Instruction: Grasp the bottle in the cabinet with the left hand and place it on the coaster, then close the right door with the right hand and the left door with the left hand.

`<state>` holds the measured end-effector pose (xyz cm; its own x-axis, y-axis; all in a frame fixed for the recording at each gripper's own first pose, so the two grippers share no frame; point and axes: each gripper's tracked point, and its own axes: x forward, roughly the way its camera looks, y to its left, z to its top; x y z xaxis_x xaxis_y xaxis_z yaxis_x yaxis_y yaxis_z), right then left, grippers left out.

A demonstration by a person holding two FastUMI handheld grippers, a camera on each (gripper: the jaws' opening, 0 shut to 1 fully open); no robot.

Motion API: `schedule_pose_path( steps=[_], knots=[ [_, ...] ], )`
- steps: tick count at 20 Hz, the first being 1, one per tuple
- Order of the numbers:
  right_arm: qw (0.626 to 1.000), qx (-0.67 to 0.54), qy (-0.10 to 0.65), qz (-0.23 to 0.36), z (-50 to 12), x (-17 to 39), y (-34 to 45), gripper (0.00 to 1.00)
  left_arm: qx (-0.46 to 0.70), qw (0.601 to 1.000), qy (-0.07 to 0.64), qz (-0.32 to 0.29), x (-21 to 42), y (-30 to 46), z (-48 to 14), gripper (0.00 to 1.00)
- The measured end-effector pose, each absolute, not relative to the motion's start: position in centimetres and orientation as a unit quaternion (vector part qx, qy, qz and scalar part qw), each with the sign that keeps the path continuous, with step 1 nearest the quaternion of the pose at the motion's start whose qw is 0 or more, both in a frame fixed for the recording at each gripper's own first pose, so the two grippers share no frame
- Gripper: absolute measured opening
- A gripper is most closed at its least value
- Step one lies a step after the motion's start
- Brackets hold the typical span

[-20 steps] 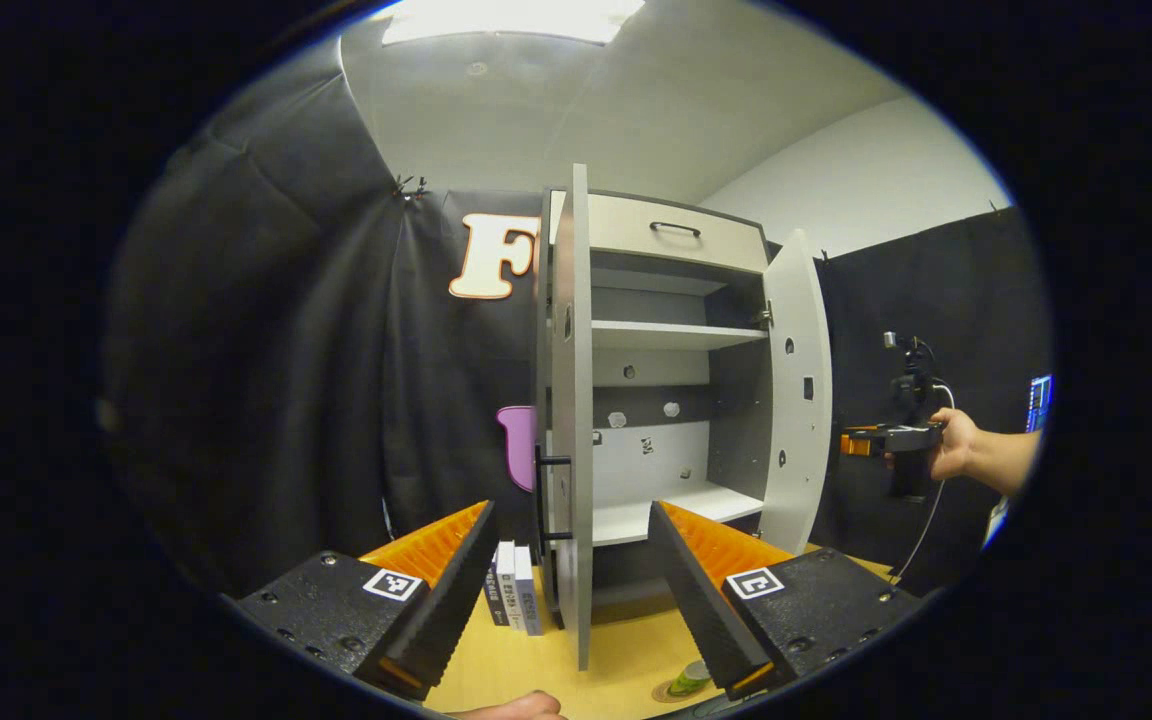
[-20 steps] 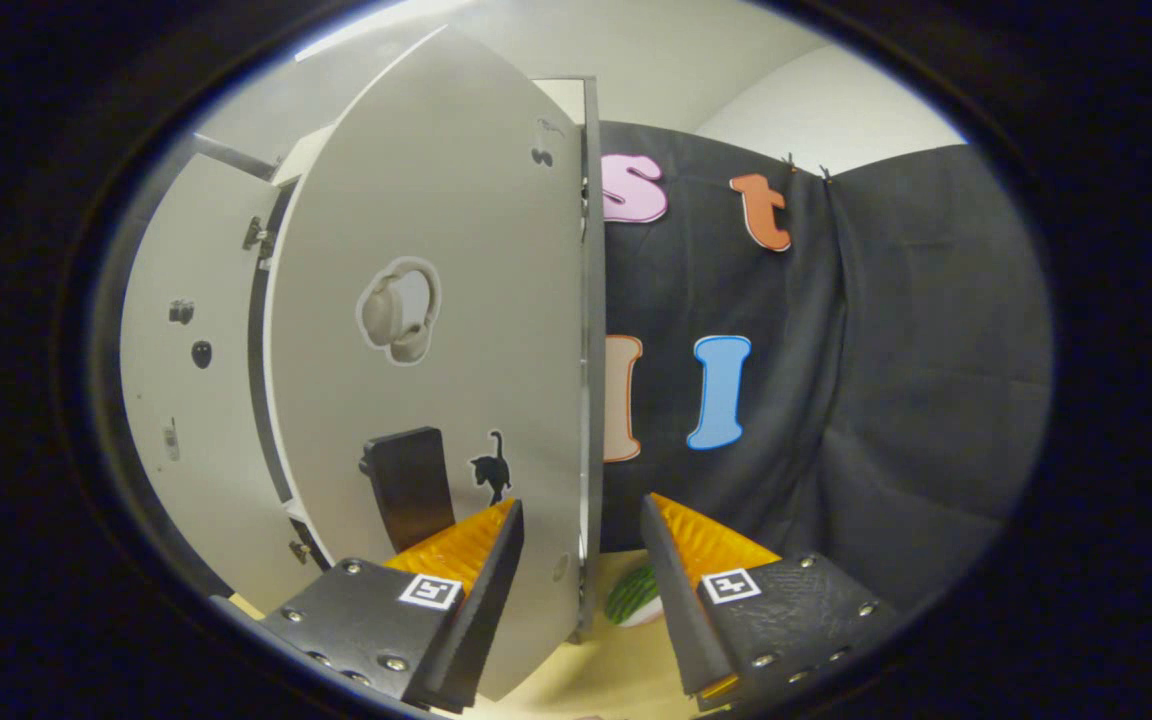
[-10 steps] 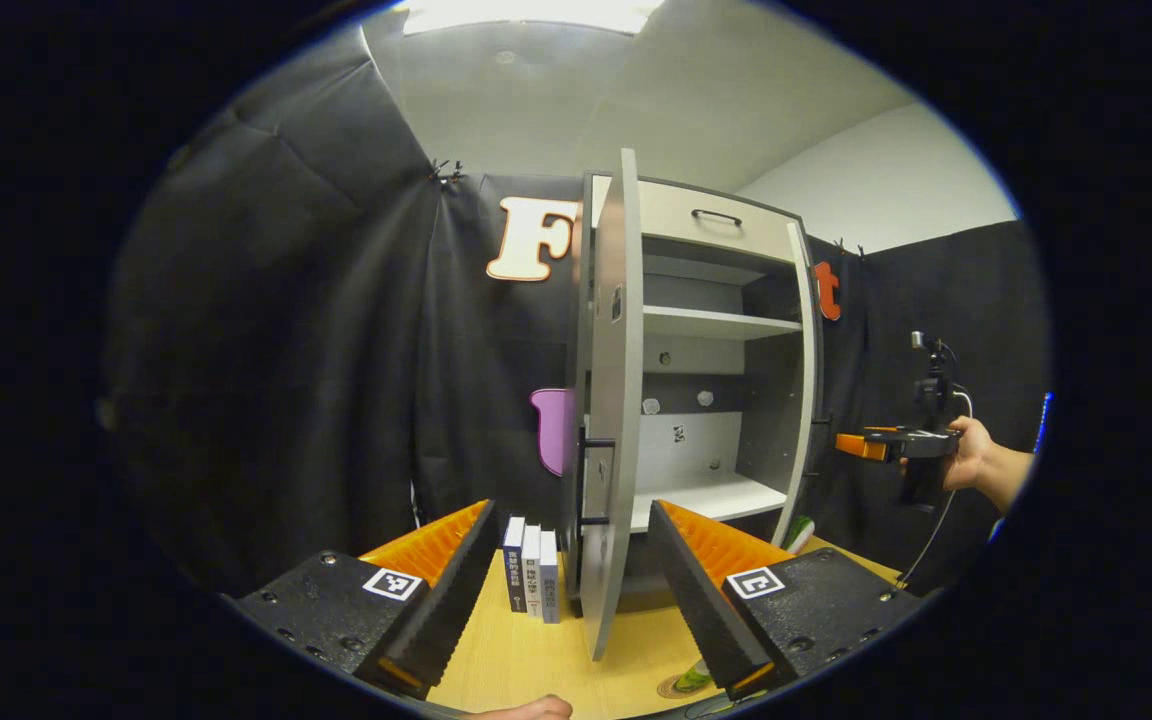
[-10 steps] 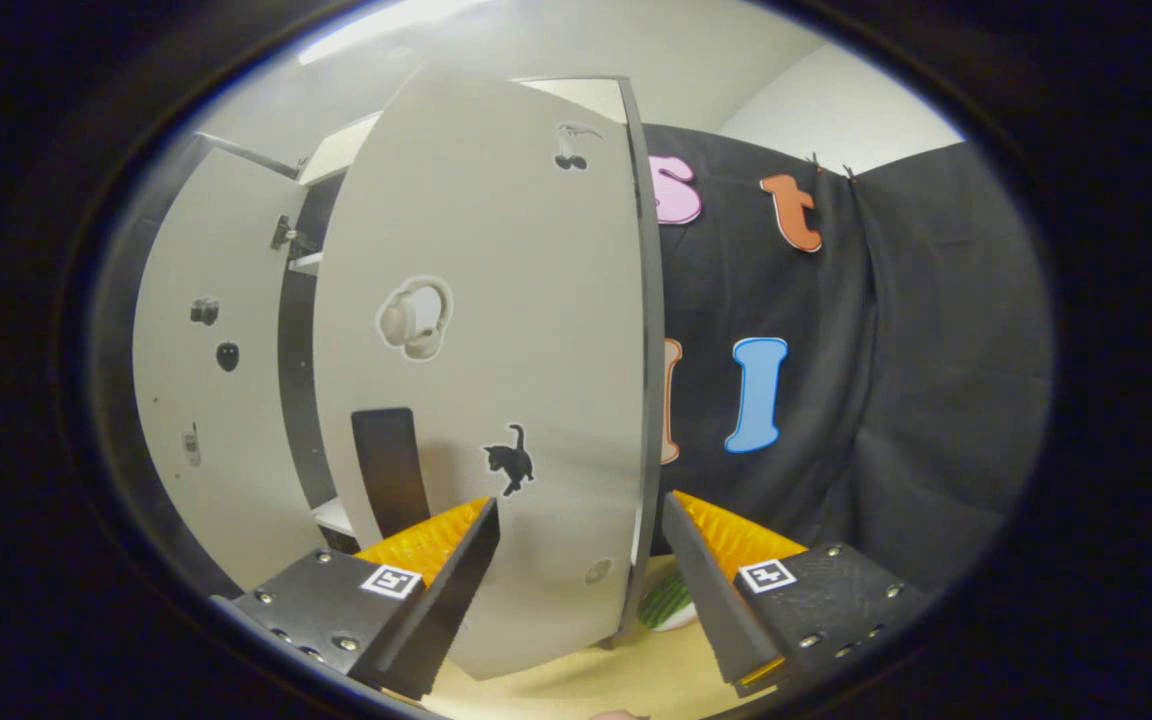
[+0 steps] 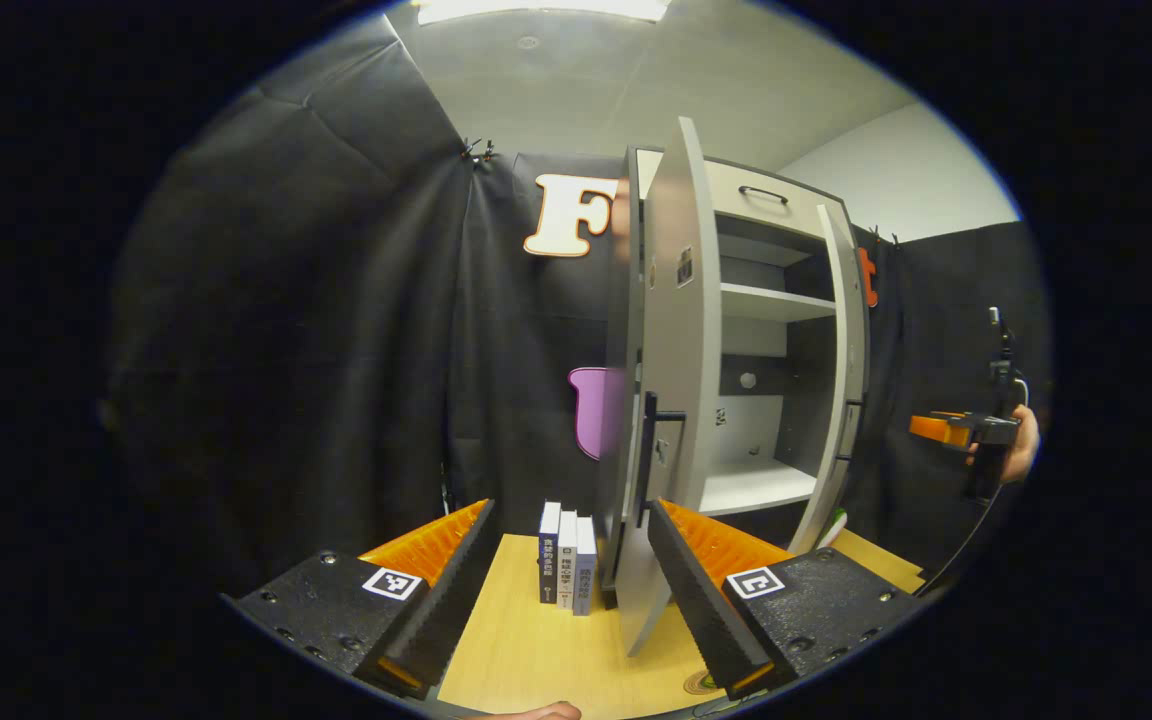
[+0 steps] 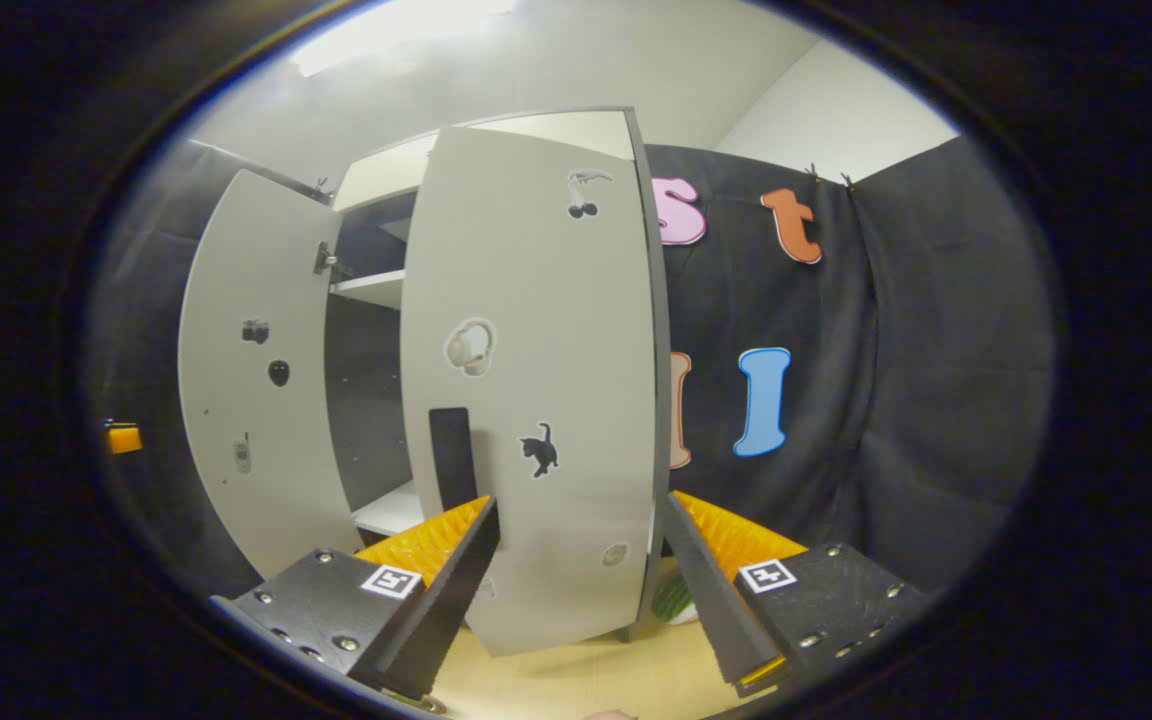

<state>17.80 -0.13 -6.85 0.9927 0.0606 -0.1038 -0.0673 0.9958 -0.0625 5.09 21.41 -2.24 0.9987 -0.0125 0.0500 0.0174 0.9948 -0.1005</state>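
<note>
Left gripper view: left gripper (image 5: 566,585) at 6 o'clock, jaws wide open, gripping nothing. The left door (image 5: 671,400) stands ajar between the fingers, seen nearly edge-on, black handle (image 5: 654,440) on its face, lower edge just beside the right-hand finger; contact cannot be told. Cabinet (image 5: 756,330) at 1–3 o'clock, shelves bare, drawer with a dark pull (image 5: 762,193) on top. Right door (image 5: 841,400) at 3 o'clock of the cabinet, most of the way closed but with a gap. Three books (image 5: 566,555) upright on the desk (image 5: 536,650), just beside the cabinet base at 6 o'clock. Coaster (image 5: 701,684) at 5 o'clock on the desk edge, partly hidden by the finger; bottle on it cannot be told from here. A hand (image 5: 1021,445) at 3 o'clock holds the right gripper (image 5: 941,428), apart from the cabinet. A green-and-white object (image 5: 833,524) sits low by the right door; too small to name.

Right gripper view: right gripper (image 6: 581,585) at 6 o'clock, jaws open, nothing gripped. The right door (image 6: 546,390) fills the centre, outer face with stickers and a black handle (image 6: 452,458), just ahead of the fingers; touching cannot be told. Left door (image 6: 256,380) at 9 o'clock, swung open, inner face showing. Green striped item (image 6: 674,600) low behind the door edge at 5 o'clock.
</note>
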Motion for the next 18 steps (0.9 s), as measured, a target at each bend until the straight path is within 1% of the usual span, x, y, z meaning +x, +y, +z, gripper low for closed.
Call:
schedule_pose_path(
  steps=[2,4,5,6,8,9,10,11,12,13,14,15,16,17,18],
  knots=[
    [0.998,-0.031,0.047,0.034,-6.9,15.7,0.0,1.00,-0.048,0.998,-0.031,-0.001,6.8,22.2,-2.0,0.95],
    [0.998,-0.024,0.045,0.043,-7.0,13.6,0.1,0.97,-0.053,0.998,-0.045,0.005,8.6,23.0,-1.6,0.95],
    [0.998,-0.016,0.048,0.047,-7.3,12.2,0.4,1.00,-0.057,0.997,-0.049,0.010,9.7,23.3,-1.6,0.95],
    [0.997,-0.010,0.051,0.053,-7.4,10.9,0.6,0.97,-0.059,0.997,-0.051,0.016,10.7,23.7,-1.8,0.95],
    [0.997,-0.007,0.051,0.062,-7.2,8.9,0.5,0.97,-0.066,0.996,-0.055,0.024,12.8,23.8,-1.8,0.95],
    [0.996,-0.012,0.051,0.065,-7.1,7.9,0.4,1.00,-0.070,0.996,-0.054,0.024,13.7,23.5,-1.7,0.95],
    [0.997,-0.019,0.048,0.063,-6.9,7.2,0.0,0.97,-0.076,0.996,-0.050,0.020,14.5,23.0,-1.8,0.95],
    [0.997,-0.023,0.044,0.059,-6.7,6.5,-0.5,1.00,-0.081,0.995,-0.050,0.010,15.0,22.1,-1.6,0.95],
    [0.997,-0.023,0.041,0.055,-6.5,5.9,-0.9,1.00,-0.085,0.995,-0.054,-0.003,15.5,20.9,-1.2,0.95],
    [0.998,-0.020,0.039,0.053,-6.5,5.2,-1.2,0.97,-0.084,0.995,-0.052,-0.017,15.7,19.6,-1.1,0.95],
    [0.998,-0.015,0.039,0.051,-6.4,4.7,-1.5,1.00,-0.077,0.996,-0.048,-0.009,15.5,19.2,-1.2,0.95],
    [0.998,-0.013,0.040,0.048,-6.5,4.0,-1.9,0.97,-0.064,0.996,-0.054,0.004,15.5,19.2,-1.0,0.90],
    [0.998,-0.012,0.038,0.045,-6.2,3.6,-2.2,1.00,-0.051,0.997,-0.056,0.013,15.5,19.1,-0.8,0.92],
    [0.998,-0.011,0.034,0.043,-5.9,3.3,-2.5,1.00,-0.044,0.997,-0.057,0.019,15.4,19.0,-0.9,0.89],
    [0.999,-0.010,0.030,0.044,-5.7,3.0,-2.6,1.00,-0.046,0.997,-0.059,0.025,15.6,18.9,-0.8,0.84]
  ],
)
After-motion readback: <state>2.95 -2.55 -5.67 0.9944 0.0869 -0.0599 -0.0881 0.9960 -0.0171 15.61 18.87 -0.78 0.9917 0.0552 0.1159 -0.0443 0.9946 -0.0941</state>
